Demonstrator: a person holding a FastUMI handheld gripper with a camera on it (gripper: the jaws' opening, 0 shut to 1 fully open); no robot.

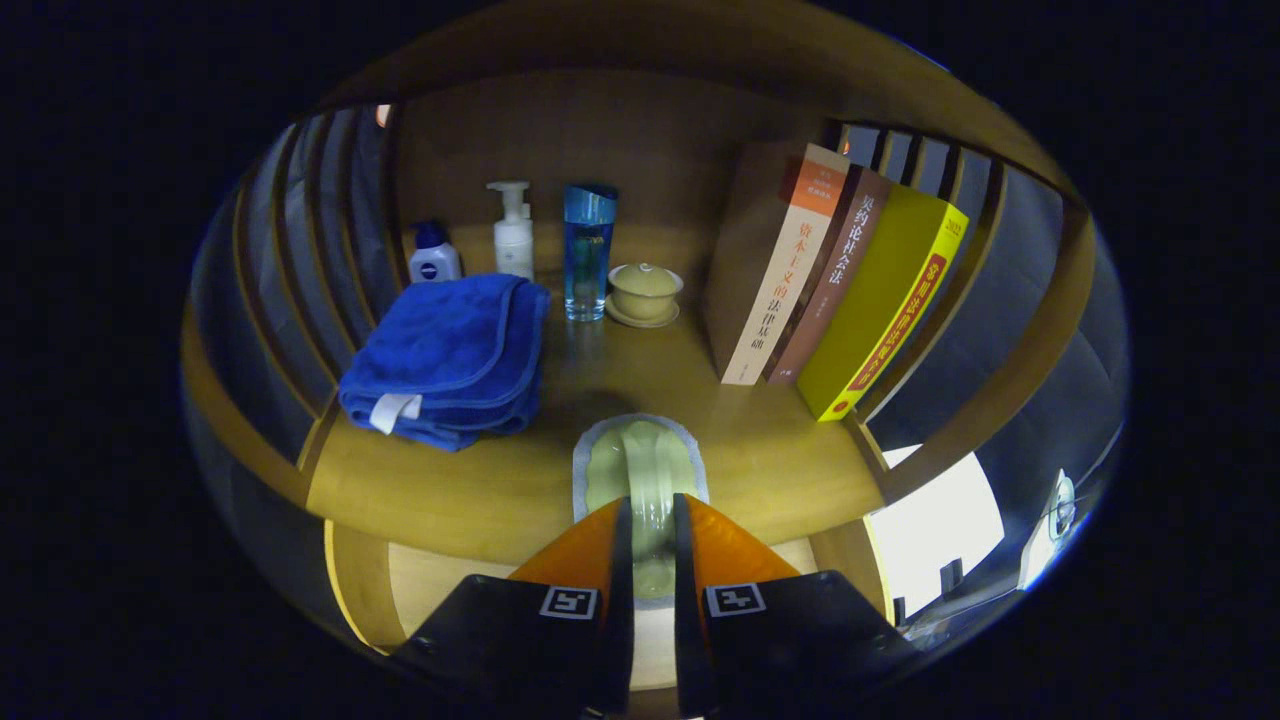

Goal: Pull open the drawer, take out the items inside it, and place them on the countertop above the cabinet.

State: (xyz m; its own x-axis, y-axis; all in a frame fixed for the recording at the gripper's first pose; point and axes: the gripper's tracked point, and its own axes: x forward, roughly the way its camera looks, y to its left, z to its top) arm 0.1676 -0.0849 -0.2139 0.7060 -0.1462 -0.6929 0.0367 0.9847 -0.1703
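My gripper [652,512] is shut on a pale green folded cloth with a grey border [640,465]. Both fingers pinch its raised middle fold, and the cloth reaches forward onto the wooden countertop [480,480] just ahead of the fingertips. Below the countertop's front edge, a lighter wooden surface [440,590] shows to either side of the fingers; I cannot tell whether it is the drawer.
A folded blue towel [450,355] lies left of the cloth. Behind it stand a small blue-capped bottle [433,255], a white pump bottle [513,235], a blue clear tumbler [587,250] and a lidded cup on a saucer [644,292]. Three books [840,280] lean at the right against slatted sides.
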